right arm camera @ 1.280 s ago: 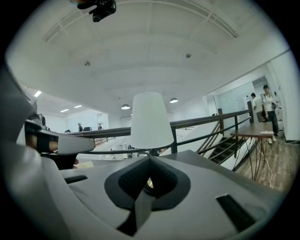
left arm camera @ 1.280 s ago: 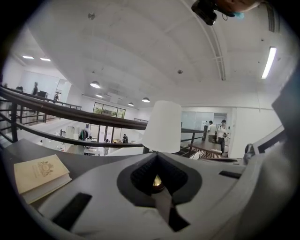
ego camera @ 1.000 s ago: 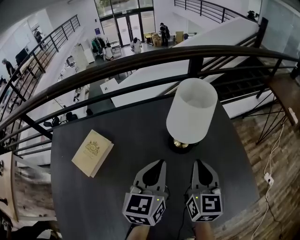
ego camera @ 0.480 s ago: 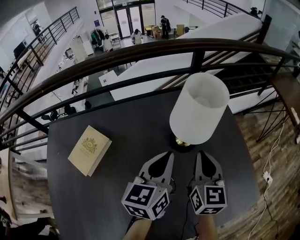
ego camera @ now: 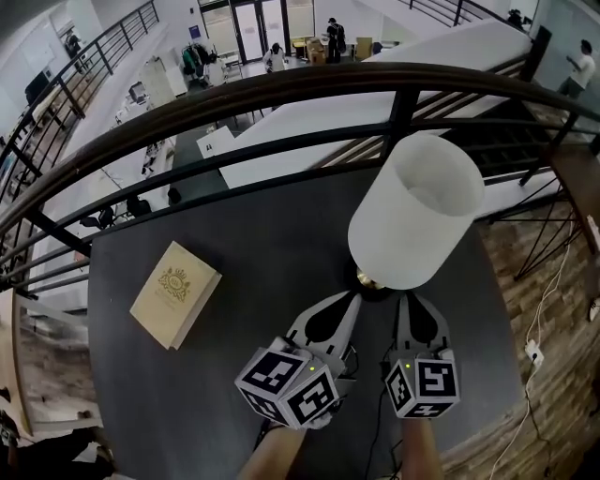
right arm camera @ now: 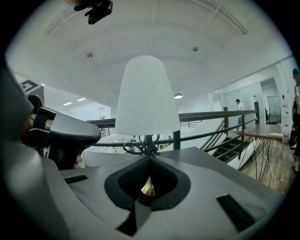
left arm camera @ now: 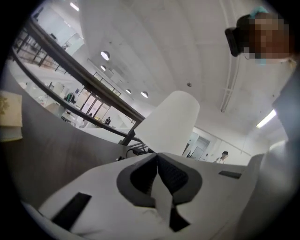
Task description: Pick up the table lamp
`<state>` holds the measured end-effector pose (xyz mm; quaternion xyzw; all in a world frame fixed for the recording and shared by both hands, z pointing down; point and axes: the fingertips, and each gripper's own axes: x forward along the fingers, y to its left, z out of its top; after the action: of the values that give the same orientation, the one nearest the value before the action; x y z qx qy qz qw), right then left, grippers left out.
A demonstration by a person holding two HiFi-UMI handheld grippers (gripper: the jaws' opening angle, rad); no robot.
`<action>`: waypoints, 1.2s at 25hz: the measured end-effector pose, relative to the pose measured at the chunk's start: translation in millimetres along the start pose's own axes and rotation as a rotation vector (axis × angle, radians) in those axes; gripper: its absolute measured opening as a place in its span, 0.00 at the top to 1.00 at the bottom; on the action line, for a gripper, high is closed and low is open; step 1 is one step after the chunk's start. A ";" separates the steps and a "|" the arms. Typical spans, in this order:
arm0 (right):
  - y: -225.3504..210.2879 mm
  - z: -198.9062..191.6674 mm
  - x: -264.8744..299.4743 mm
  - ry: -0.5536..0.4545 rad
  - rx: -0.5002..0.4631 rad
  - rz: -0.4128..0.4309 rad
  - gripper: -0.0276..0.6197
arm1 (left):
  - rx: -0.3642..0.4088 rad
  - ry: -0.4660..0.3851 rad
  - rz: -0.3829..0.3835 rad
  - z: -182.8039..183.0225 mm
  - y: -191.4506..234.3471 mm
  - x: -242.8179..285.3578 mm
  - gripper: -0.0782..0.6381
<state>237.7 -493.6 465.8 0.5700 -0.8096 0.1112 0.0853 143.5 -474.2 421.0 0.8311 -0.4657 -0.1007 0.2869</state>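
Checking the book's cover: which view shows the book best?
The head view: the book lies whole, cover up. The left gripper view catches only its edge; the right gripper view misses it.

A dark grey matte table top (ego camera: 216,234) stands against a black metal railing with a curved top rail (ego camera: 281,92) at a mezzanine's edge. Below lies a bright hall with glass entrance doors (ego camera: 251,17) and a white sloping stair side (ego camera: 450,42). Brown wood-plank flooring (ego camera: 562,394) shows at the right, and round lights (left arm camera: 105,55) dot the white ceiling (left arm camera: 164,42)
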 end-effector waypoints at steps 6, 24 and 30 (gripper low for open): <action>-0.5 -8.6 13.5 0.017 -0.003 0.000 0.97 | -0.097 -0.001 -0.056 1.2 -1.6 11.3 0.84; -6.5 -25.2 40.3 0.042 -0.006 0.031 0.90 | -0.400 -0.042 -0.215 4.3 -1.5 23.8 0.69; -9.2 -30.7 44.3 0.045 0.000 0.040 0.90 | -0.496 -0.061 -0.268 0.2 1.2 26.6 0.61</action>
<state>231.8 -528.2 507.8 0.5509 -0.8188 0.1258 0.1011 157.1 -496.9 424.2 0.7863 -0.3210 -0.2735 0.4516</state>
